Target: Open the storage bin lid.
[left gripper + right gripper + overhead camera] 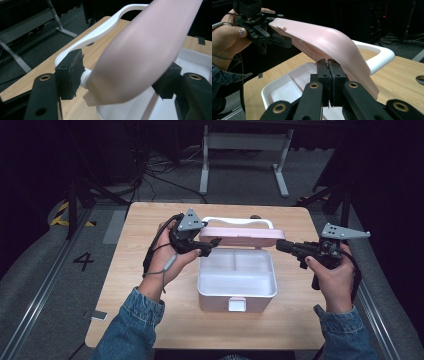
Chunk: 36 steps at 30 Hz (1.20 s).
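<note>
A white box (272, 285) with divided compartments stands in the middle of the wooden table, its pink lid (245, 236) raised at the back with a white handle (237, 221) behind it. My left gripper (210, 246) straddles the lid's left end. In the left gripper view the lid (150, 45) lies between the jaws of that gripper (120, 77), and the pads sit against both of its sides. My right gripper (279, 245) is shut with nothing in it. Its tip (328, 72) rests at the right end of the lid (324, 40).
The table's far edge lies just behind the box, with a white stand frame (245, 150) and cables on the floor beyond. A small grey item (98, 315) lies at the table's front left corner. Bare wood (150, 225) surrounds the box on every side.
</note>
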Available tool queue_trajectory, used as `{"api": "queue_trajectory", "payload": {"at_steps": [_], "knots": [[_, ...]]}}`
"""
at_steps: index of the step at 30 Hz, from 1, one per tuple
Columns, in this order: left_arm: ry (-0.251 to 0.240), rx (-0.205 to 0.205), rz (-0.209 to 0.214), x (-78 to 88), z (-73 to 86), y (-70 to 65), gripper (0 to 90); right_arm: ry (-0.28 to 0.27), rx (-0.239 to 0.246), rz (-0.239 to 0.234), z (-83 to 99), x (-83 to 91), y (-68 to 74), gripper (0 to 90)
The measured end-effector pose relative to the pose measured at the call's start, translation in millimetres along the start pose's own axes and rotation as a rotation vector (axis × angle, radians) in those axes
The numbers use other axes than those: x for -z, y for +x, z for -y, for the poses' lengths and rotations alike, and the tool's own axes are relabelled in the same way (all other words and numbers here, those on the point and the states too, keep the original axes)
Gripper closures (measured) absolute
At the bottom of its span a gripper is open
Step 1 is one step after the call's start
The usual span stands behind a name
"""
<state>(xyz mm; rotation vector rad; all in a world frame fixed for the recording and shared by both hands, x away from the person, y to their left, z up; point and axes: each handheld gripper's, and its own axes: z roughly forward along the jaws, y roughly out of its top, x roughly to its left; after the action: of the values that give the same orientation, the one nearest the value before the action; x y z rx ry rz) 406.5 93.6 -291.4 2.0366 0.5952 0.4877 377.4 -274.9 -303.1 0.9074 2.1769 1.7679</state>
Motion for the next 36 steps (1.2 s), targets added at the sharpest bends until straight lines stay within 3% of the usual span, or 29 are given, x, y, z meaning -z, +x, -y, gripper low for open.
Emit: {"api": "queue_trajectory", "payload": {"at_steps": [7, 16, 26, 36], "knots": [[0.015, -0.03, -0.01, -2.7, -2.4, -0.6, 50.2, -0.001, 0.001, 0.001, 0.1, 0.8, -0.2, 89.3], [0.003, 0.006, -0.011, -1.0, -2.0, 3.6, 60.4, 0.002, -0.002, 0.002, 0.4, 3.1, 1.6, 87.8], [0.005, 0.02, -0.003, -2.2, -4.1, 7.1, 62.4, -0.003, -0.004, 0.028, 2.3, 14.2, 3.4, 84.6], [0.028, 0.019, 0.002, -3.6, -10.2, 14.0, 62.9, 0.003, 0.001, 0.098, 7.4, 29.4, 3.6, 82.9]]}}
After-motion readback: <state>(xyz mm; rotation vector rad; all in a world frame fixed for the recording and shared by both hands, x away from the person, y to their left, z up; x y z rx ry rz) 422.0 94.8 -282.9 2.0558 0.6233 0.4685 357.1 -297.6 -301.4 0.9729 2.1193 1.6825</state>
